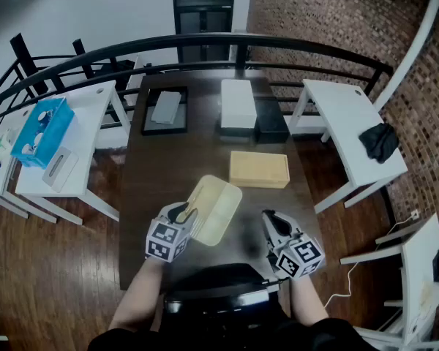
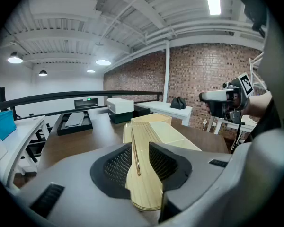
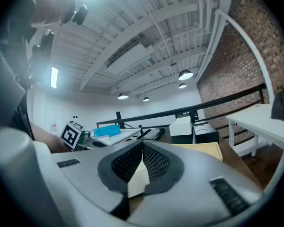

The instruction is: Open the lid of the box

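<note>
A pale yellow flat lid (image 1: 215, 208) with rounded corners hangs tilted over the near part of the dark table (image 1: 168, 167). My left gripper (image 1: 189, 215) is shut on the lid's near edge. In the left gripper view the lid (image 2: 146, 150) runs forward from between the jaws of the left gripper (image 2: 141, 168). A tan wooden box (image 1: 260, 169) lies flat further back, right of centre. My right gripper (image 1: 270, 220) hovers right of the lid, apart from it. Its jaws meet in the right gripper view (image 3: 141, 161), with nothing between them.
At the table's far end are a black tray (image 1: 164, 112) with a grey item, a white box (image 1: 238, 104) and a black box (image 1: 271, 126). White desks flank the table; the left one holds a blue box (image 1: 43, 129), the right a black bag (image 1: 380, 142). A black railing (image 1: 205, 44) curves behind.
</note>
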Demonstrator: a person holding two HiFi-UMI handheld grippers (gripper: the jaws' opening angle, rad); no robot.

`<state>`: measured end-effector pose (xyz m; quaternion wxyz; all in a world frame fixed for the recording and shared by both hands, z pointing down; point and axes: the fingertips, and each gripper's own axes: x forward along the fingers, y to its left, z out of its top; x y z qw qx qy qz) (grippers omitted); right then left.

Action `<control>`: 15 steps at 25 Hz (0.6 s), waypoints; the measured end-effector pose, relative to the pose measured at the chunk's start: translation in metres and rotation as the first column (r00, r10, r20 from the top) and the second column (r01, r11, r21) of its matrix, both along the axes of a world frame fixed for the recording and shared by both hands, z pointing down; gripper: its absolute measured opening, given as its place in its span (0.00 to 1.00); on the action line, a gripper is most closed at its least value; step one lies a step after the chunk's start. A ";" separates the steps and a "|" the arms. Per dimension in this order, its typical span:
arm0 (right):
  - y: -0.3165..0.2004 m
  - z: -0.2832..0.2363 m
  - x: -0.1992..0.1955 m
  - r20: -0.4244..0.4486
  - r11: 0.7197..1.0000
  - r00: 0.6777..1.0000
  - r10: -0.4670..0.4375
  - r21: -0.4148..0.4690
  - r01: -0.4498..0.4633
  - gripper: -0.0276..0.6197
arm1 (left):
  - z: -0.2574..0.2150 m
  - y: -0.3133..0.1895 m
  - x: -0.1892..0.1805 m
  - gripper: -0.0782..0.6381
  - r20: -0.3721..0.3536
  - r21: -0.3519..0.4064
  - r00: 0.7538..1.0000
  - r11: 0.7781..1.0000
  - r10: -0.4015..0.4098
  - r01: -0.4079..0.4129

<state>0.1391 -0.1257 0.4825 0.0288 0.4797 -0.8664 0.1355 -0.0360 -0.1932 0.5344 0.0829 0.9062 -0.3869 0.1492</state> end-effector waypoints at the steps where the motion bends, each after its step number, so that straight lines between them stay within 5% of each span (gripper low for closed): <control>1: -0.004 0.007 -0.011 -0.039 0.999 0.999 -0.032 -0.014 0.031 0.05 | 0.003 -0.002 0.000 0.26 0.006 -0.009 1.000 1.000 -0.009 0.009; 8: -0.025 0.055 -0.078 -0.285 0.973 0.931 -0.227 -0.105 0.206 0.05 | 0.011 -0.009 -0.001 0.14 0.044 -0.012 0.998 0.999 -0.041 0.041; 15: -0.035 0.100 -0.104 -0.428 0.951 0.853 -0.300 -0.200 0.234 0.05 | 0.011 -0.008 0.000 0.13 0.075 -0.005 0.997 0.999 -0.032 0.033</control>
